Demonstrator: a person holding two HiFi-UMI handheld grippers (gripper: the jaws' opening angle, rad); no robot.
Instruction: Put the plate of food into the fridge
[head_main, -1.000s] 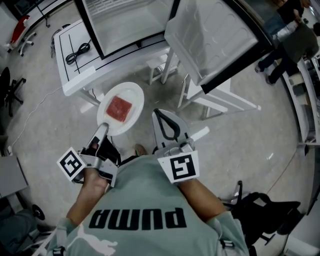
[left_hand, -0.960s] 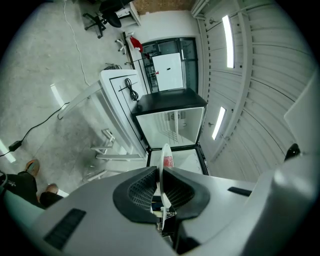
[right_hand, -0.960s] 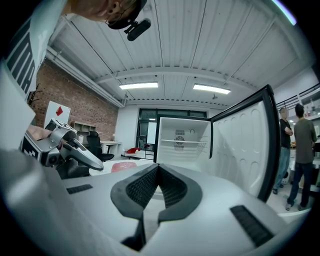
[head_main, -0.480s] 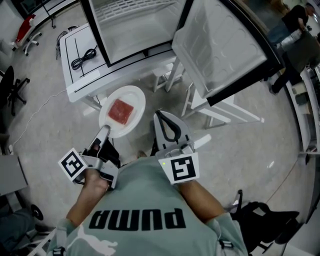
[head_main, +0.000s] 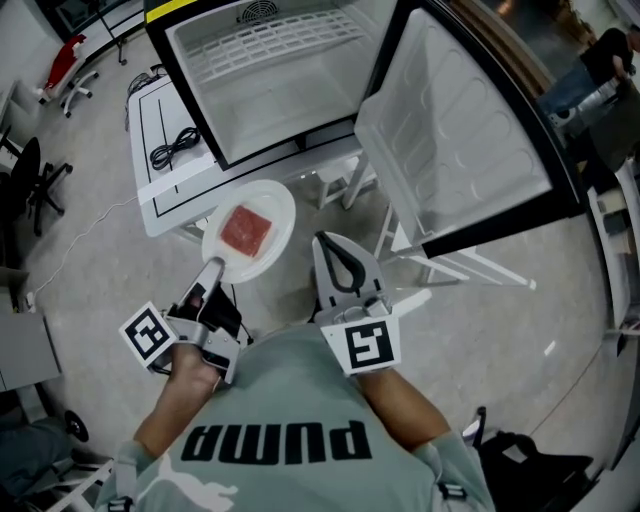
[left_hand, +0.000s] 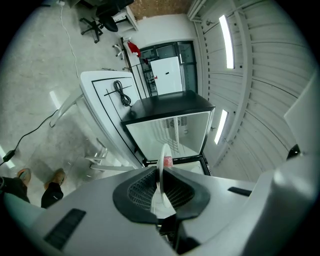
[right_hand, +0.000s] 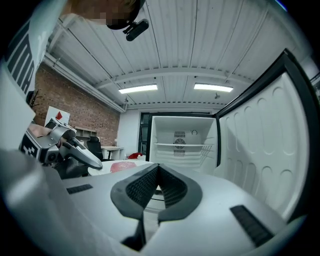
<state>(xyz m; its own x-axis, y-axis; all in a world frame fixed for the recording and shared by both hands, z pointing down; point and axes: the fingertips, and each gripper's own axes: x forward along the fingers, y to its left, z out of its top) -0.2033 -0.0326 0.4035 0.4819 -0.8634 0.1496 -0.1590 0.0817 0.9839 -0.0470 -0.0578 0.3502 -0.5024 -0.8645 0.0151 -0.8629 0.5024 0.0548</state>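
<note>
white table beside the open fridge — a coiled black cable on its top

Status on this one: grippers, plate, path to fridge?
Left gripper shut on plate rim; right gripper shut, empty. Plate with food outside the fridge. Door open, nothing in the way.

The right gripper, jaws together and empty, faces the open fridge with its door swung right, while the left gripper holds the plate at left.

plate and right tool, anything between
Nothing: the head view shows only bare floor between the plate, clamped in the left tool, and the right tool.
</note>
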